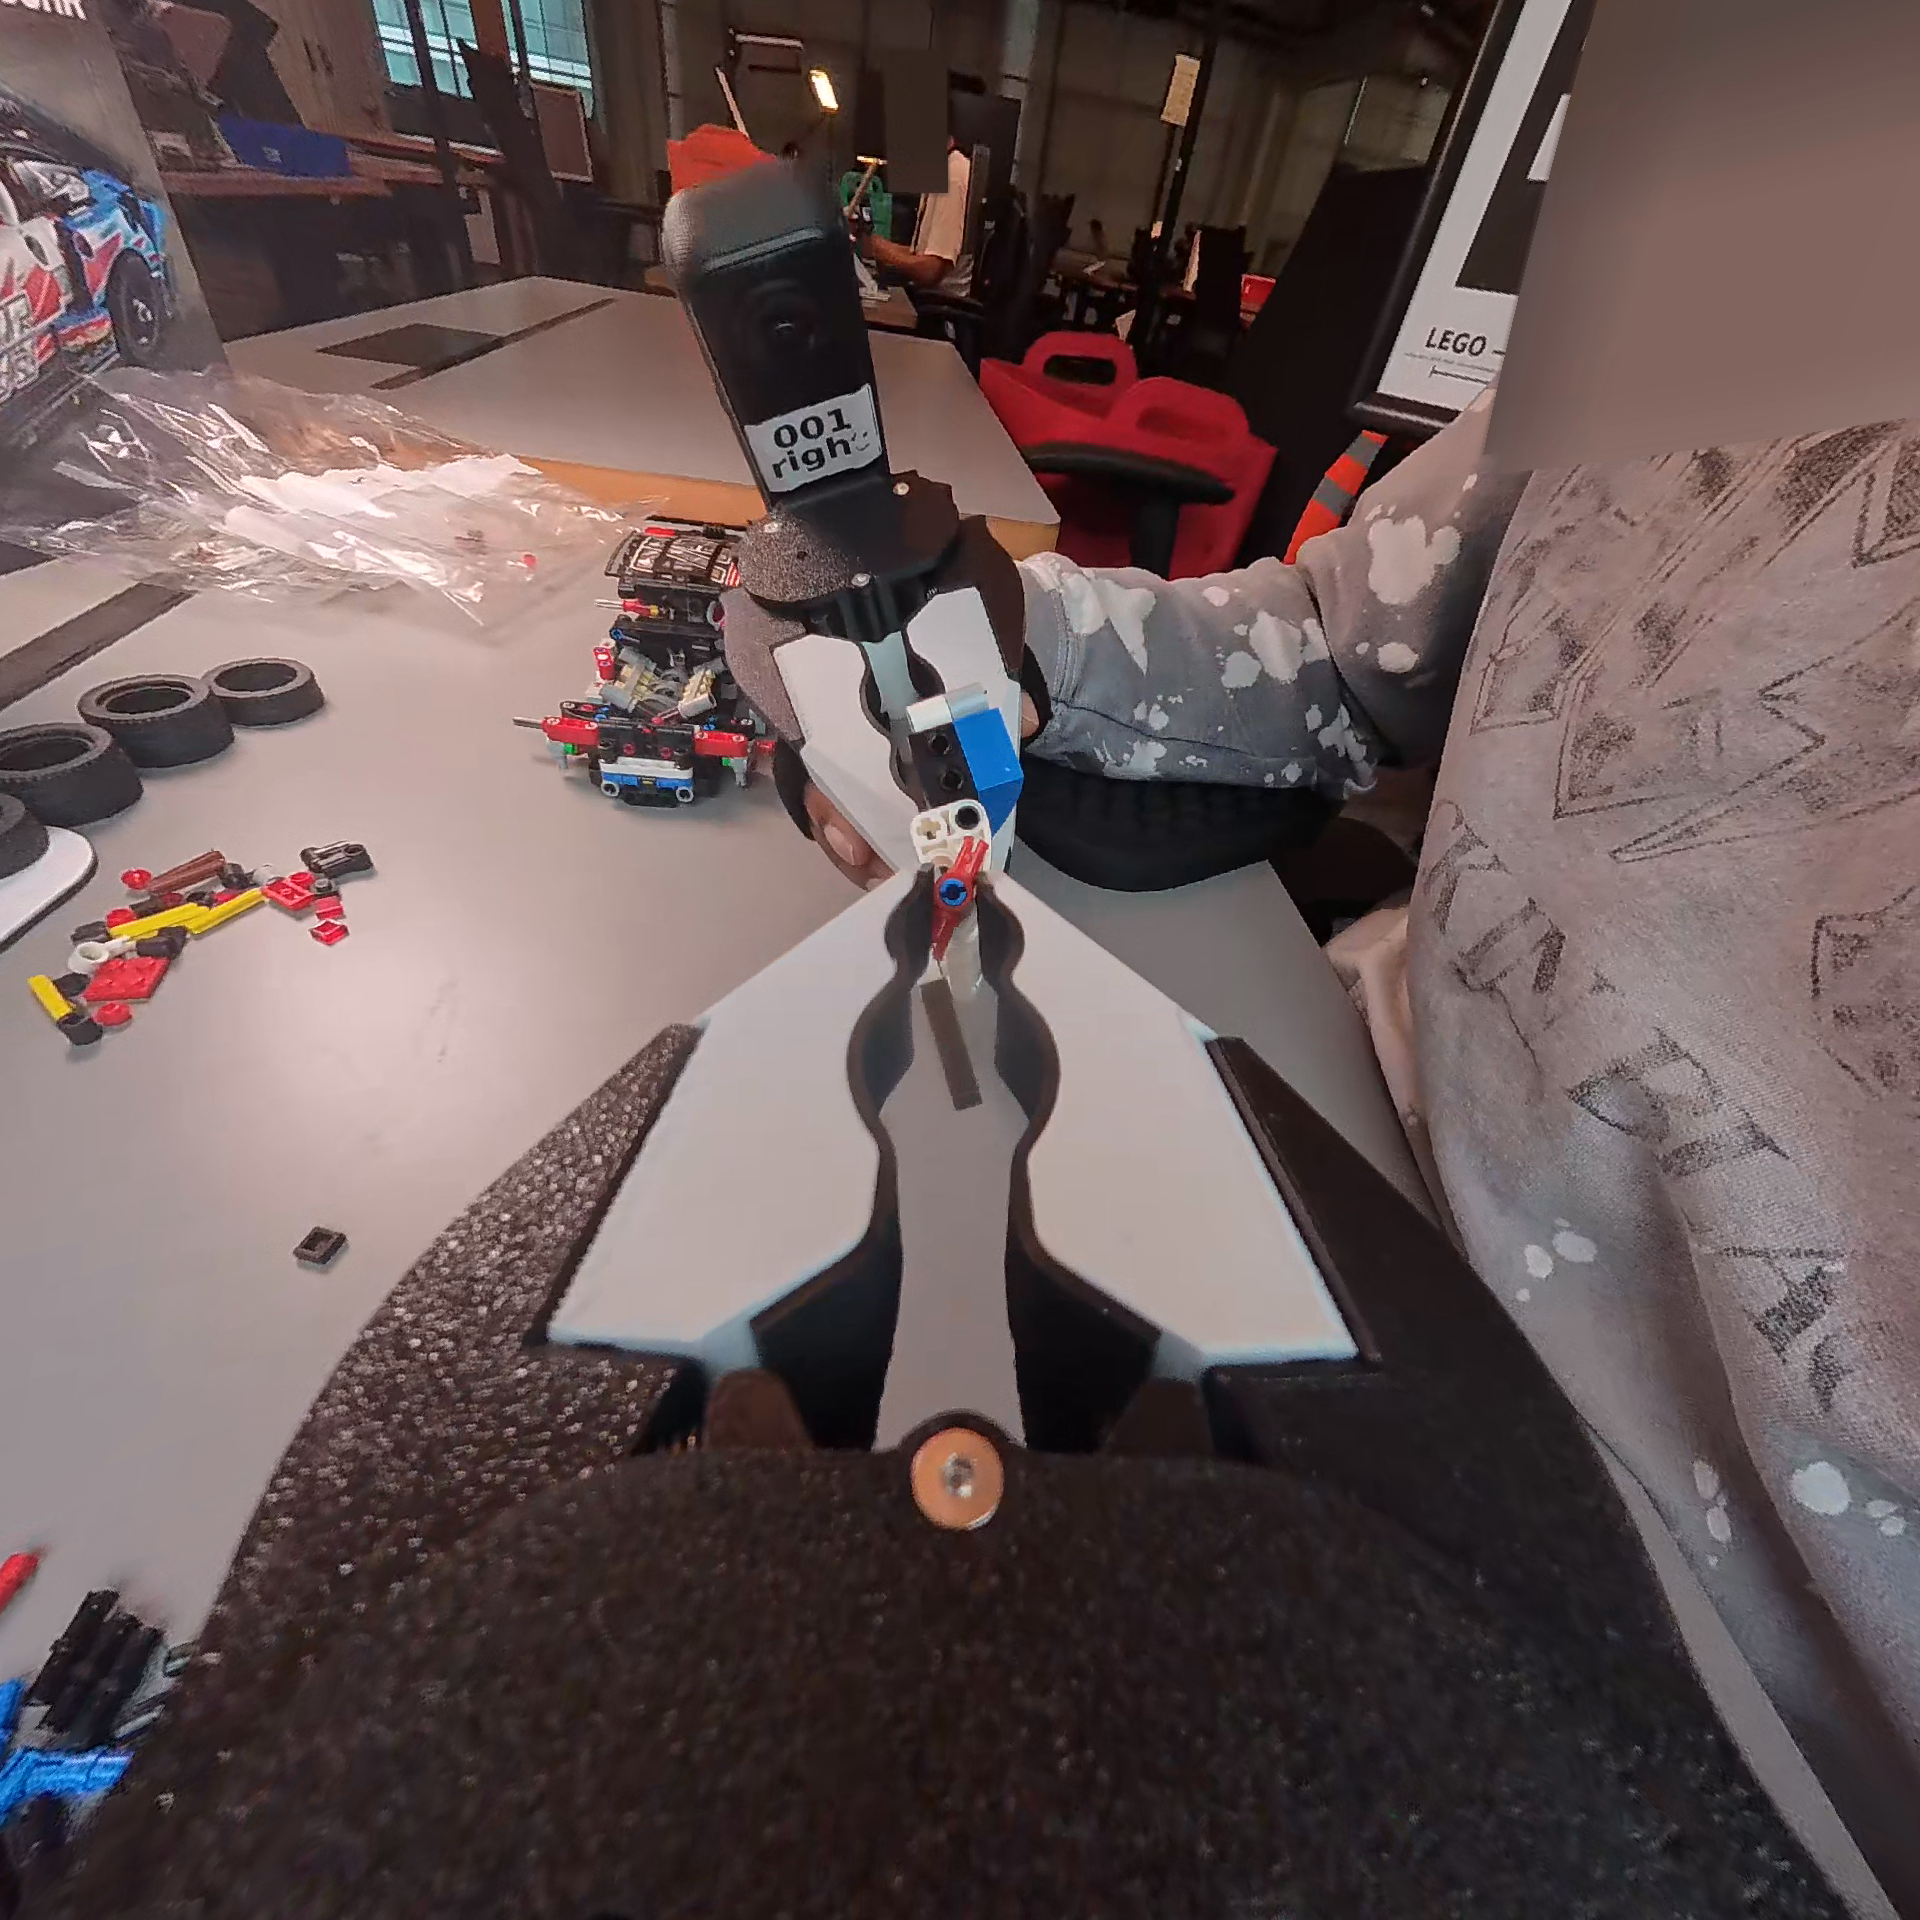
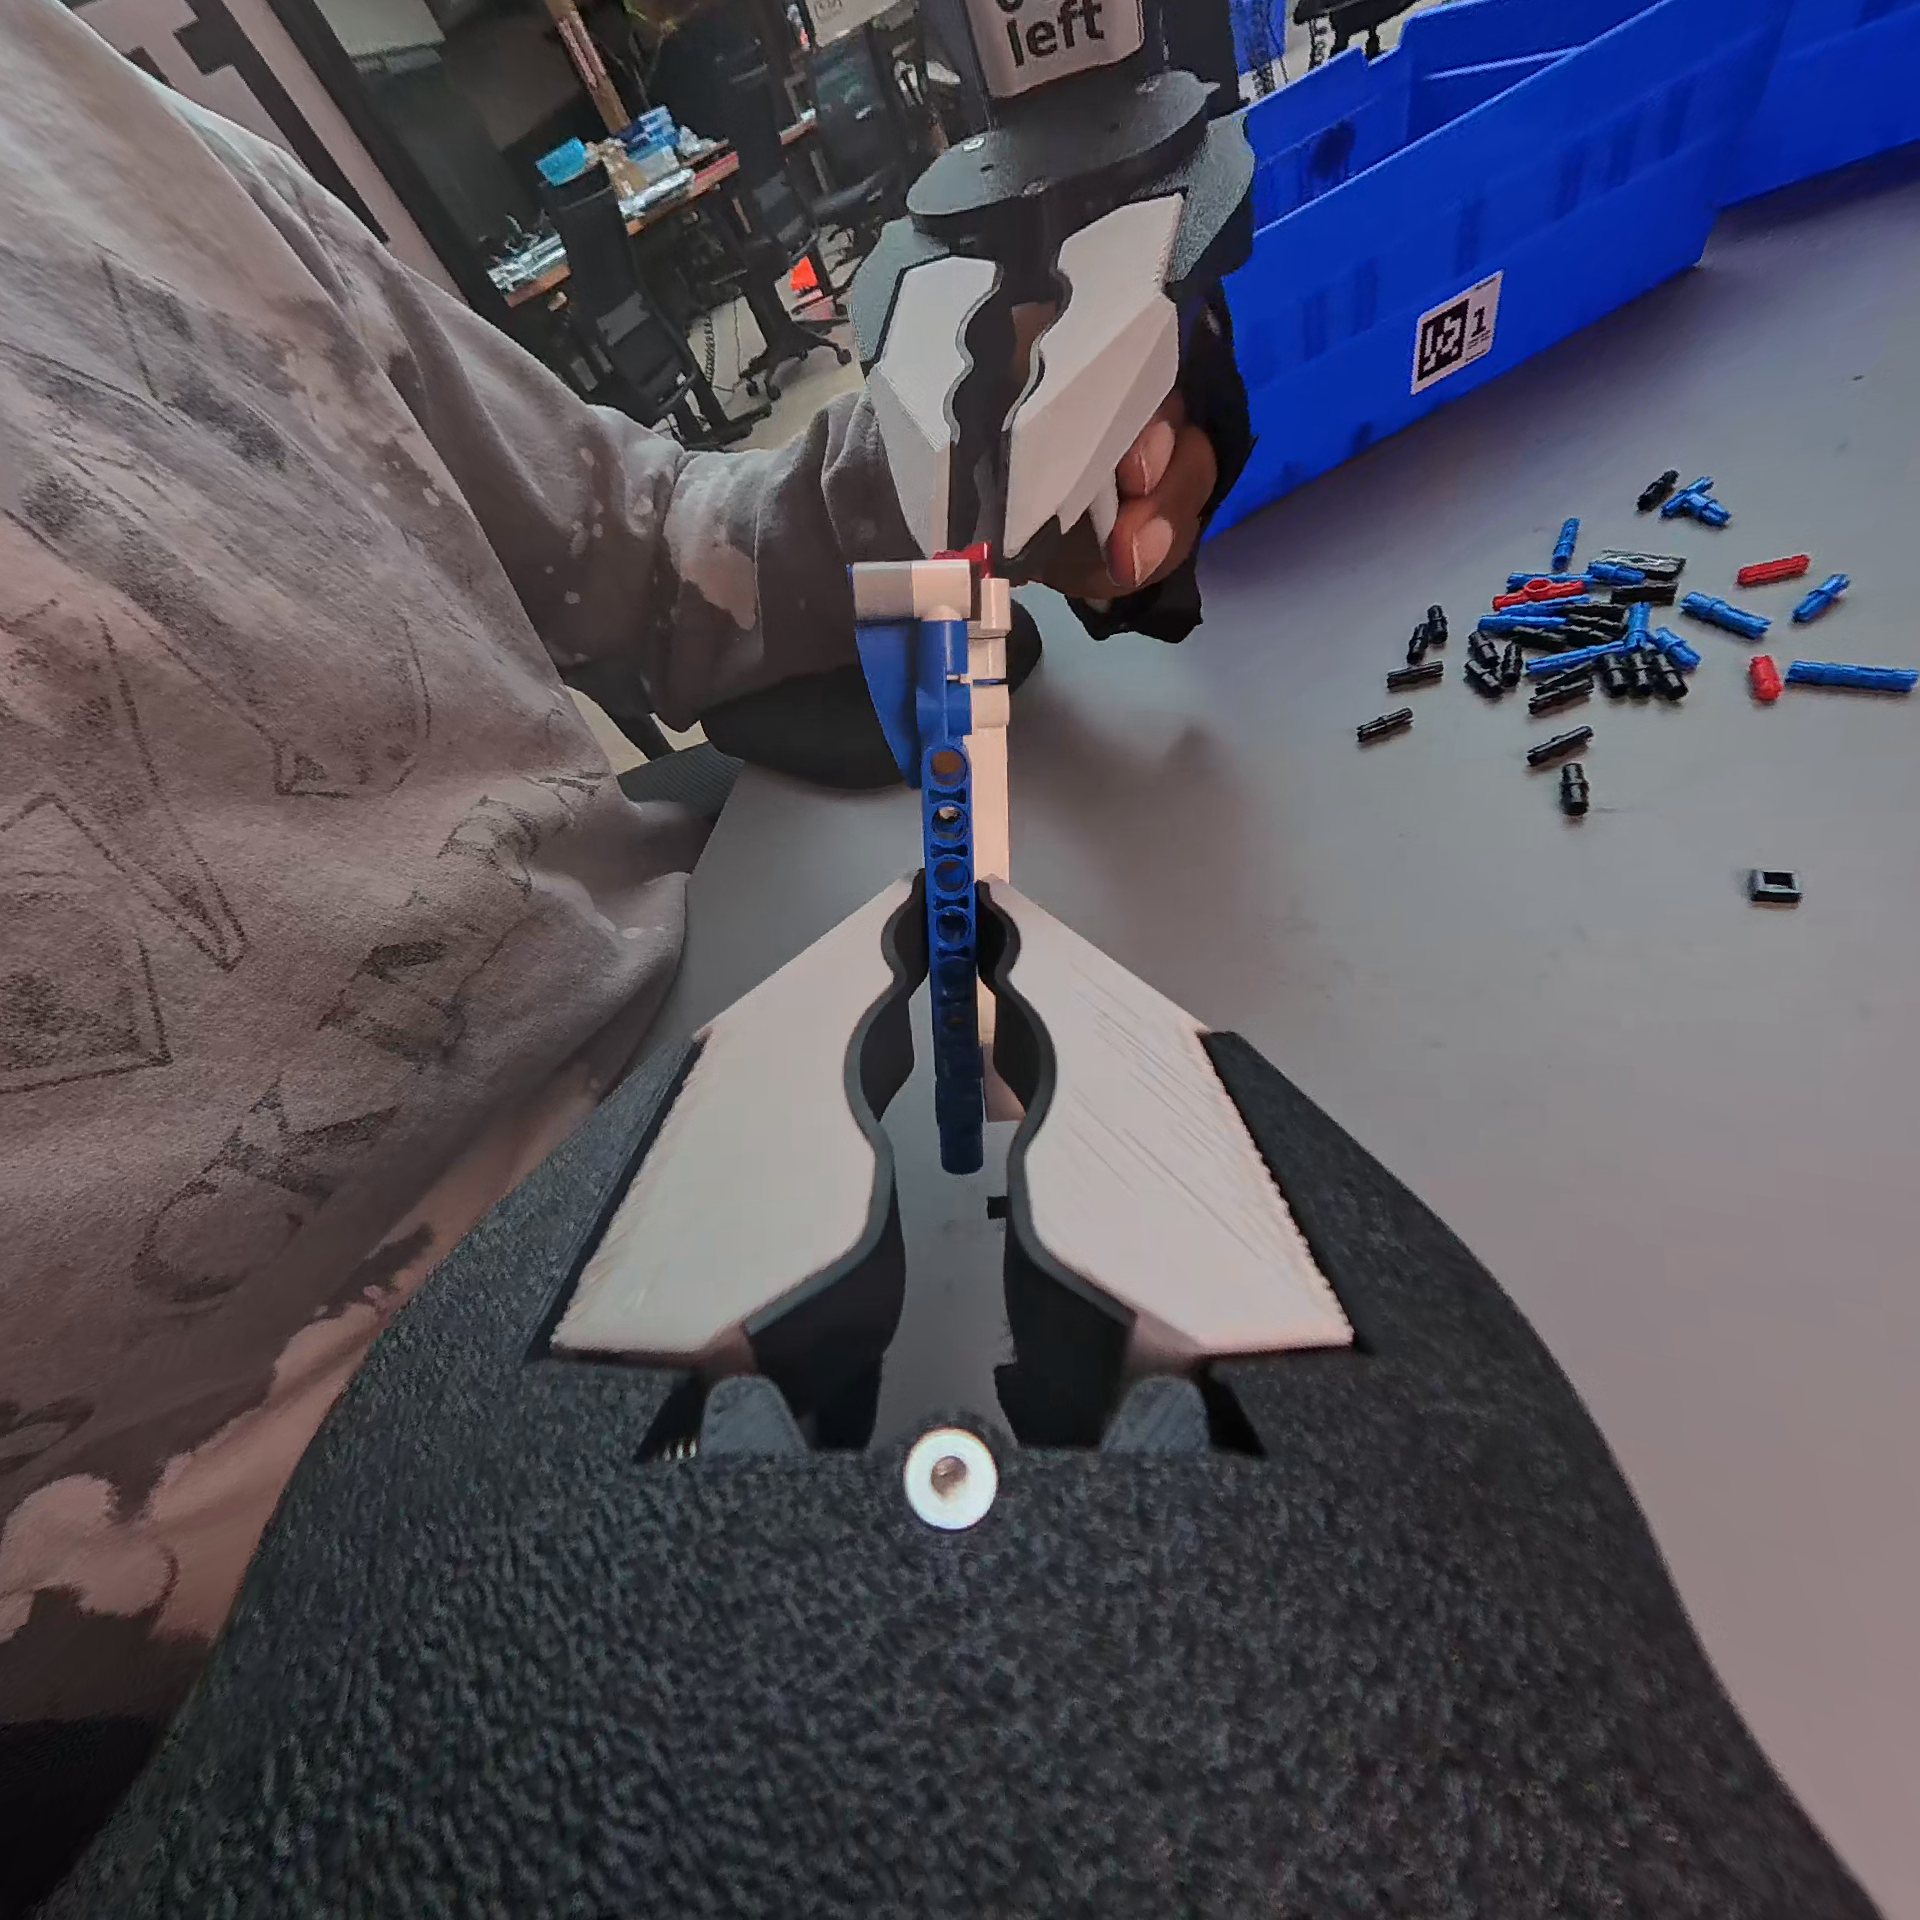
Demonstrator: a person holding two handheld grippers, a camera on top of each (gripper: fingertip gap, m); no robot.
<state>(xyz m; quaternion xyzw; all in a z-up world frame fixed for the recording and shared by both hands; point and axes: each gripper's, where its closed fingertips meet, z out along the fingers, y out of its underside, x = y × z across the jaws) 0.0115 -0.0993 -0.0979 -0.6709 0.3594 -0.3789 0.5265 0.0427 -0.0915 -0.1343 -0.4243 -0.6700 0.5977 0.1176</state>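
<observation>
Two tongs meet above a grey worktop (image 1: 312,1091), largest first. Left tongs (image 1: 954,894) are nearly closed, pinching the red-and-white end of a small brick assembly (image 1: 961,790). Right tongs (image 2: 954,894) are closed on its blue holed beam (image 2: 951,935). Half-built model car (image 1: 655,686), four black tyres (image 1: 156,717), blue bin (image 2: 1507,239), scattered pins (image 2: 1610,644) lie around.

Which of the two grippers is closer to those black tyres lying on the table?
Left. The left gripper sits nearer the black tyres; the right gripper, facing it across the shared blue-and-white assembly, is farther off.
</observation>
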